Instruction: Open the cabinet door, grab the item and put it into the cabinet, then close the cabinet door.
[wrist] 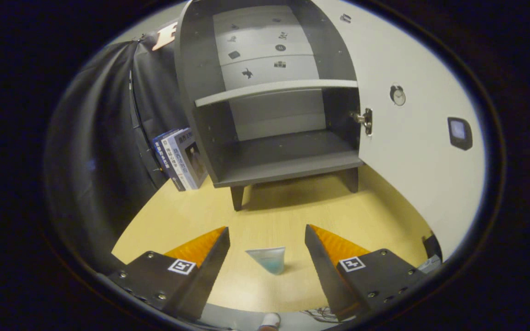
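Currently the gripper (267,239) is held above the worktop (283,216) with its two fingers (210,257) spread wide apart and clamped on nothing. Between the fingers, touching neither, a small translucent cup (268,259) with blue-green content in its lower part stands on the worktop; it appears wider at the rim than at the base.

Beyond the fingertips, across a bare stretch of worktop, stands the cabinet (265,161), a dark grey unit on short legs. Its door (412,138) is swung fully open to the right, hung on a metal hinge (366,120) at the cabinet's right wall. One light shelf (276,89) divides the interior into an upper and a lower compartment. The back panel of the upper compartment carries several small dark stickers.

On the door's inner face are a small round clock-like sticker (397,95) and a dark square marker (459,132). Just beside the cabinet's left wall, several books (180,158) lean upright against it.
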`<state>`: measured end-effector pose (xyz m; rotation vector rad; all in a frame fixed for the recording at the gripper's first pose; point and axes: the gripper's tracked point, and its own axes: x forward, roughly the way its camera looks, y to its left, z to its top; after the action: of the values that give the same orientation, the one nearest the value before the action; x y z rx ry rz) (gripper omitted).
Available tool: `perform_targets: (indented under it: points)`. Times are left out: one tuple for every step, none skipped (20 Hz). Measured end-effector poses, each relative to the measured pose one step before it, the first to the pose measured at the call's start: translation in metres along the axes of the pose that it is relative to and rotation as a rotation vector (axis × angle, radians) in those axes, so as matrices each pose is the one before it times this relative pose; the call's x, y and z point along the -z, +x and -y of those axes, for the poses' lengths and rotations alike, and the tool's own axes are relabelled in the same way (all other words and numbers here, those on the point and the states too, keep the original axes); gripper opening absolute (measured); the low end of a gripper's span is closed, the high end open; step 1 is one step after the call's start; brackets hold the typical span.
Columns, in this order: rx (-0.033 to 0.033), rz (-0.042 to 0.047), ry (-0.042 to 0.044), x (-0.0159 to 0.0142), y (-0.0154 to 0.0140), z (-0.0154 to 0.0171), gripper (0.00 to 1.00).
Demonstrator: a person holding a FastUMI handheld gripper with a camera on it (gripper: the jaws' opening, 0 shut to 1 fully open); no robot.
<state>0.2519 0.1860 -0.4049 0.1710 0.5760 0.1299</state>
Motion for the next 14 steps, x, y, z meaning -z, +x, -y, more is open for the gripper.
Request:
perform_targets:
  points:
    - [0.00271, -0.01323, 0.0034, 0.00785, 0.0077, 0.00059, 0.97]
    - [0.00735, -0.0112, -0.00088, 0.0081, 0.00727, 0.00133, 0.98]
    - [0.00732, -0.01182, -0.00384, 0.0082, 0.00581, 0.00065, 0.98]
    - [0.00681, -0.01313, -0.00674, 0.00788, 0.00691, 0.00018, 0.97]
    - [0.00374, -0.01022, -0.00968, 0.00754, 0.00521, -0.00065, 0.98]
    - [0.00075, -0.00739, -0.00773, 0.00635, 0.00445, -0.00125, 0.98]
    - [-0.00231, -0.00987, -0.01037, 0.00602, 0.00359, -0.00091, 0.98]
    - [0.00608, -0.00841, -0.01502, 0.00667, 0.00245, -0.00088, 0.94]
    - [0.00538, 0.00436, -0.01372, 0.00197, 0.00216, 0.00071, 0.9]
    - [0.01834, -0.002, -0.01603, 0.0024, 0.00171, 0.00279, 0.79]
    - [0.00749, 0.00403, -0.00911, 0.00078, 0.0002, 0.00132, 0.68]
    - [-0.0096, -0.00244, 0.00206, -0.00057, 0.00002, -0.00167, 0.54]
    - [-0.01281, -0.00299, 0.00634, 0.00005, -0.00193, -0.00201, 0.54]
    - [-0.008, 0.00129, 0.00426, -0.00152, -0.00154, -0.00129, 0.54]
